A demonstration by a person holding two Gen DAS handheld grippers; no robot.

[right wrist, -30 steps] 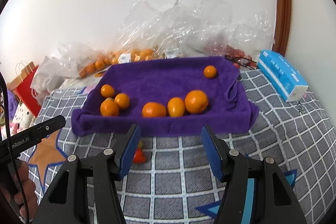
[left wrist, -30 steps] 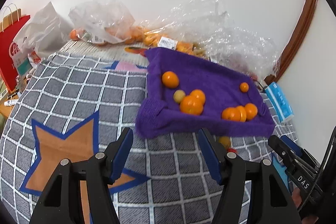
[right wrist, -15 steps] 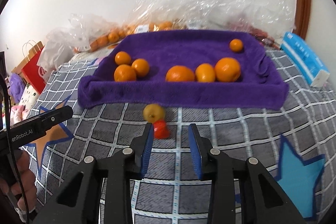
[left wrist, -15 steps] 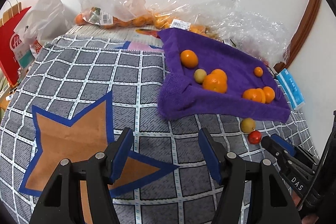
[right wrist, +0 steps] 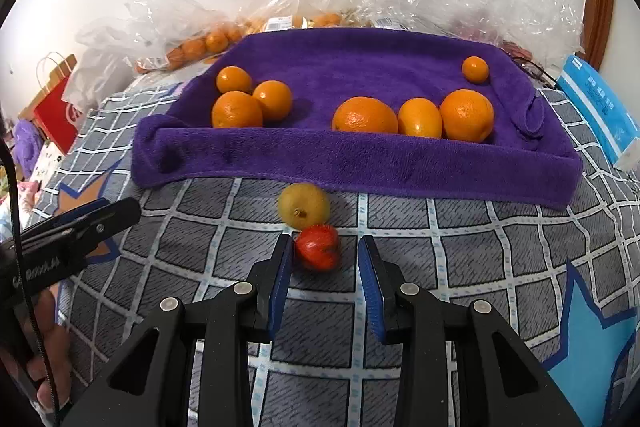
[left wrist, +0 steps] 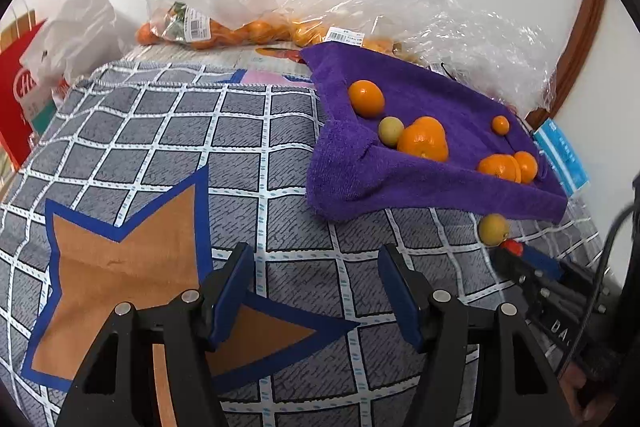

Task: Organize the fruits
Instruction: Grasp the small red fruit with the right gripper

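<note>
Left wrist view: your left gripper (left wrist: pixel 316 291) hangs low over the checked blanket (left wrist: pixel 248 147) with its jaws wide apart and nothing between them, aimed toward the purple towel (left wrist: pixel 420 179) that carries the oranges (left wrist: pixel 422 143), while the right gripper shows at the right edge beside the yellow-green fruit (left wrist: pixel 493 229). Right wrist view: your right gripper (right wrist: pixel 324 259) lies level with the blanket, its jaws partly closed around the red fruit (right wrist: pixel 318 247); the left pad is at the fruit and the right pad stands clear of it. The yellow-green fruit (right wrist: pixel 304 205) sits just beyond, touching the red one, at the towel's (right wrist: pixel 360 163) front edge.
</note>
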